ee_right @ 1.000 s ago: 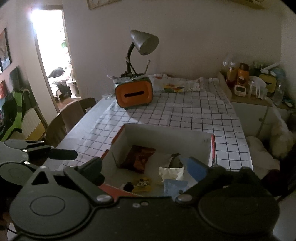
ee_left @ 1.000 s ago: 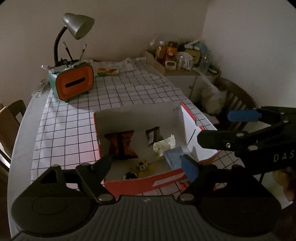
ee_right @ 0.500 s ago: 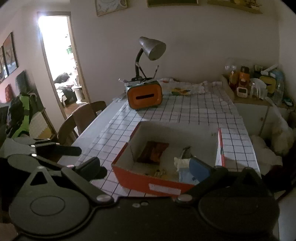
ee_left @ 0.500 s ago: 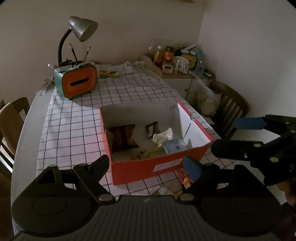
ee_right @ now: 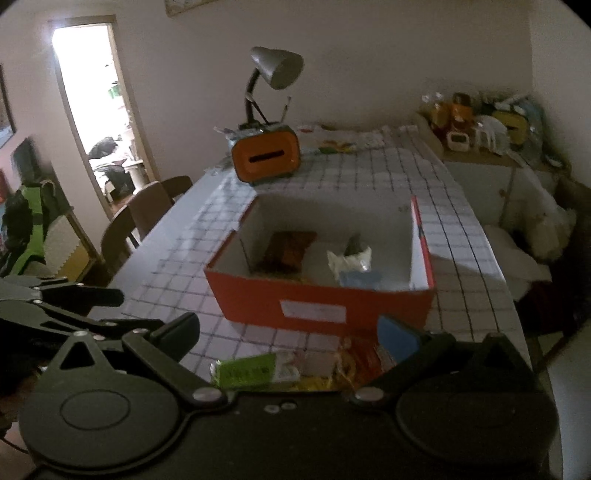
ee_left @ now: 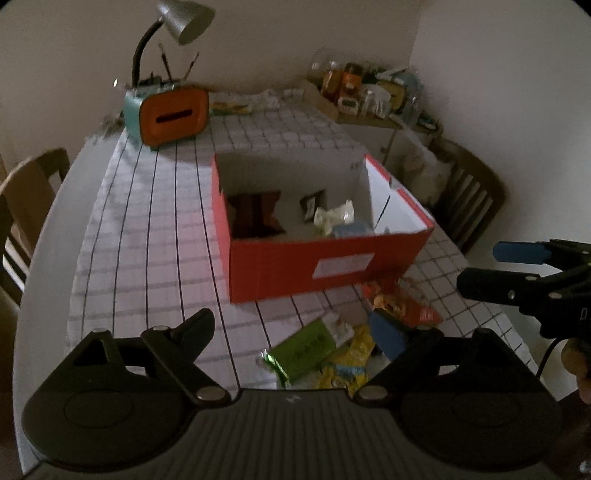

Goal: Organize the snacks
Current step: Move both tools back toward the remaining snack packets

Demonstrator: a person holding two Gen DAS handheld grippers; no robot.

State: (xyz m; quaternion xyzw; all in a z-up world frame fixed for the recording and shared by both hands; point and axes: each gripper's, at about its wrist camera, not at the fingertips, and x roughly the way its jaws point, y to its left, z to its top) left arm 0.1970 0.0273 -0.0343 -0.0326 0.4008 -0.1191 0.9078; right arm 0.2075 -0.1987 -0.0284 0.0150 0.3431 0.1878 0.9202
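Observation:
A red cardboard box [ee_left: 325, 266] [ee_right: 317, 302] stands open on the checked tablecloth. It holds a brown packet [ee_left: 256, 214], a dark packet [ee_left: 312, 206], a white wrapper [ee_left: 334, 218] and a pale blue packet [ee_left: 351, 230]. In front of it lie loose snacks: a green packet [ee_left: 304, 349] [ee_right: 245, 373], a yellow packet [ee_left: 349, 363] and an orange packet [ee_left: 400, 304]. My left gripper [ee_left: 295, 334] is open and empty above the loose snacks. My right gripper [ee_right: 290, 334] is open and empty, and also shows in the left wrist view [ee_left: 495, 266].
An orange and teal tissue holder [ee_left: 166, 114] with a grey desk lamp [ee_left: 181, 22] stands at the table's far end. A side cabinet with jars [ee_left: 365, 96] is at the back right. Wooden chairs stand left [ee_left: 26, 199] and right [ee_left: 469, 199].
Both grippers have pulled back from over the box toward the near table edge. The loose snacks in front of the box have come into view.

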